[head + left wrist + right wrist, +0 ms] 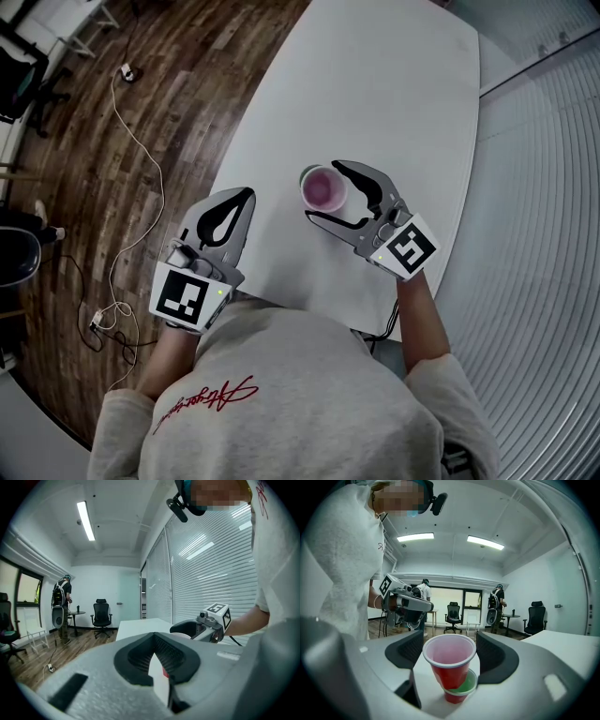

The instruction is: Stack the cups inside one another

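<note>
A red cup (324,189) with a pale pink inside stands near the front of the white table (375,84). In the right gripper view this red cup (449,665) sits tilted inside a green cup (465,685), and a red base shows under the green one. My right gripper (323,191) is open, one jaw on each side of the stack, with a gap on both sides. My left gripper (246,194) hangs over the table's left front edge, shut on nothing, a short way left of the cups. Its closed tips (155,637) point toward the right gripper (206,625).
The table's left edge (234,150) drops to a wooden floor with a white cable (141,150). Slatted blinds (544,234) run along the right. Office chairs (453,612) and standing people (494,604) are far off in the room.
</note>
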